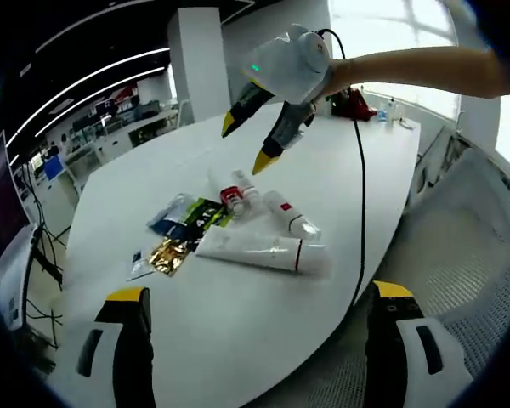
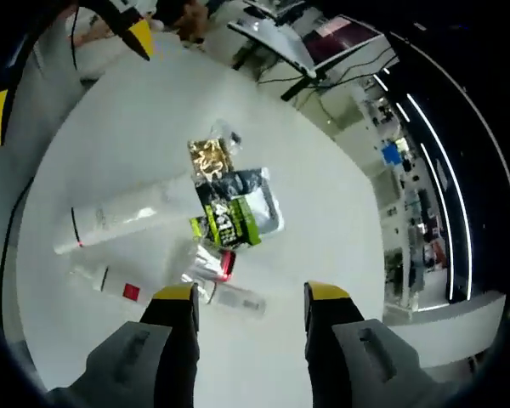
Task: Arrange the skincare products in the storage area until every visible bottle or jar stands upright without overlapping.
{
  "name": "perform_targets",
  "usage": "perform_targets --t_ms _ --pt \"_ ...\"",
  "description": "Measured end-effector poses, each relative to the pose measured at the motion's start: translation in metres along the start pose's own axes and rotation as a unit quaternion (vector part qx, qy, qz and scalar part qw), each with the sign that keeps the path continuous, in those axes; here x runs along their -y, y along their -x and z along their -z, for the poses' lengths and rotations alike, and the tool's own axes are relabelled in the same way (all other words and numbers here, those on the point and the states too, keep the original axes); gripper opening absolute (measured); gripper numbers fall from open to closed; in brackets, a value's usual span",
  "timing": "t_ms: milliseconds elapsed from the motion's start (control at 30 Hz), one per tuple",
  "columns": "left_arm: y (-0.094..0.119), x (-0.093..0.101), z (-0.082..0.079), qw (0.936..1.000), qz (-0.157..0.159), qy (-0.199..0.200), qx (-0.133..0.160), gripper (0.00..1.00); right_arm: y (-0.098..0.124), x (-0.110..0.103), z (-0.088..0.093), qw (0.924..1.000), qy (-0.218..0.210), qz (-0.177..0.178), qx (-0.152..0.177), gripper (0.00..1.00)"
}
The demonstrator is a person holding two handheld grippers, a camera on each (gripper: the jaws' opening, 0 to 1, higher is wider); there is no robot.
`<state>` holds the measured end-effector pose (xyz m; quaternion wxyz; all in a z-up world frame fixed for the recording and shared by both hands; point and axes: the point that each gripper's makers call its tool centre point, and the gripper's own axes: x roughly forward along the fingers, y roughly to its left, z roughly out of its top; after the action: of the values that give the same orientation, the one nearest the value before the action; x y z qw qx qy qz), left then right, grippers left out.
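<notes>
We see the skincare products lying flat in a loose pile on the white table (image 1: 238,340): a long white tube (image 1: 259,252) on its side, a smaller white bottle with a red label (image 1: 289,214) beside it, and a short red-and-silver tube (image 2: 211,263) touching the green sachet (image 2: 231,223), gold sachet (image 2: 206,158) and grey sachet (image 2: 253,194). Nothing stands upright yet, so we judge the task barely begun. Our right gripper (image 2: 248,299) hovers above the pile, jaws wide and empty; our left gripper (image 1: 259,306) hangs back, jaws also spread and empty. Next we likely need to descend on one tube and tip it upright.
</notes>
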<state>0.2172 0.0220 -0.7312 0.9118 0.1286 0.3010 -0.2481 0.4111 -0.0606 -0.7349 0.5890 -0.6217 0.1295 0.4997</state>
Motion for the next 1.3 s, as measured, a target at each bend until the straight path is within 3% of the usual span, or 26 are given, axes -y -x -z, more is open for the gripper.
perform_targets --t_ms 100,233,400,533,700,833,1033,1133,1300 --pt "0.0 -0.004 0.002 0.9999 -0.005 0.009 -0.001 0.99 -0.008 -0.001 0.004 0.9998 0.013 -0.014 -0.007 0.48" --pt "-0.001 -0.001 0.002 1.0 0.0 0.005 -0.001 0.99 -0.021 0.004 0.005 0.9976 0.066 -0.017 -0.008 0.45" --pt "-0.001 -0.003 0.005 0.9999 -0.003 0.011 -0.008 0.99 -0.033 -0.004 0.001 0.9898 0.133 -0.049 -0.004 0.41" --pt "-0.001 -0.005 0.005 0.9998 -0.007 0.014 -0.011 0.99 -0.042 -0.004 0.001 0.9852 0.162 -0.056 -0.002 0.4" --pt "-0.001 -0.004 0.006 0.9998 -0.005 0.015 -0.014 0.99 -0.051 -0.014 0.006 0.9745 0.203 -0.096 -0.001 0.4" --pt "-0.002 -0.006 0.006 0.9997 -0.006 0.022 -0.013 0.99 -0.059 -0.015 0.007 0.9637 0.245 -0.106 -0.013 0.39" --pt "-0.002 -0.007 0.007 0.9995 -0.007 0.027 -0.014 0.99 -0.066 -0.016 0.001 0.9546 0.271 -0.122 -0.003 0.39" --pt "-0.002 -0.007 0.008 0.9995 -0.007 0.028 -0.015 0.99 -0.071 -0.028 0.002 0.9377 0.311 -0.155 0.002 0.38" --pt "-0.002 -0.006 0.009 0.9994 -0.007 0.031 -0.017 0.99 -0.079 -0.035 0.002 0.9273 0.331 -0.175 0.001 0.37"
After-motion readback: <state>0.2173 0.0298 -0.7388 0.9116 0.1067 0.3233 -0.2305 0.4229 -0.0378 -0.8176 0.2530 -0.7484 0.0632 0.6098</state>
